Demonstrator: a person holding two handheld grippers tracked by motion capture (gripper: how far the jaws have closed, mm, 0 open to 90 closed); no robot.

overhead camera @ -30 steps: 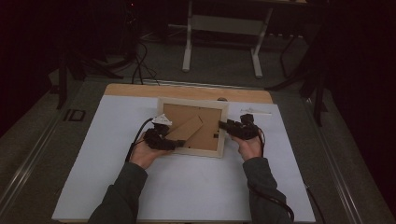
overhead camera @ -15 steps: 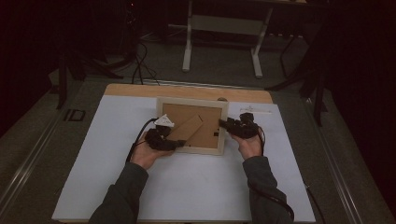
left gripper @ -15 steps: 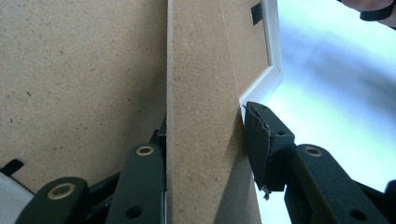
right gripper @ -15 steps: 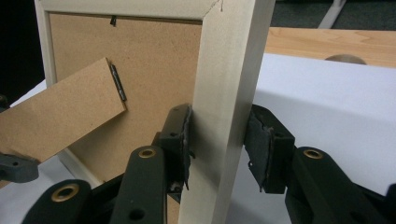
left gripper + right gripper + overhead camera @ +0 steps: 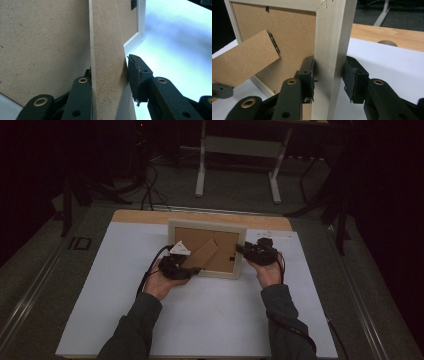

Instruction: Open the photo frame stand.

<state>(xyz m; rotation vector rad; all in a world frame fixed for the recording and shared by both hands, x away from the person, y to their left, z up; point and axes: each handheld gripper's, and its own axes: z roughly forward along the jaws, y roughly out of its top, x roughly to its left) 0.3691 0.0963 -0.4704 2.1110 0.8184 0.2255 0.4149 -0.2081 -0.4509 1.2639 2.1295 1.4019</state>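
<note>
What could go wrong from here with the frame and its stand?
The left gripper has been closing around the cardboard stand; one pad stands slightly off it, so the stand may slip or bend at its hinge. The right gripper clamps only the picture frame side rail, so the frame might twist or tip.

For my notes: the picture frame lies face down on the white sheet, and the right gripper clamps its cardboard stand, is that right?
Not quite: the right gripper clamps the picture frame's pale border, as the right gripper view shows. The cardboard stand sits between the left gripper's fingers.
</note>
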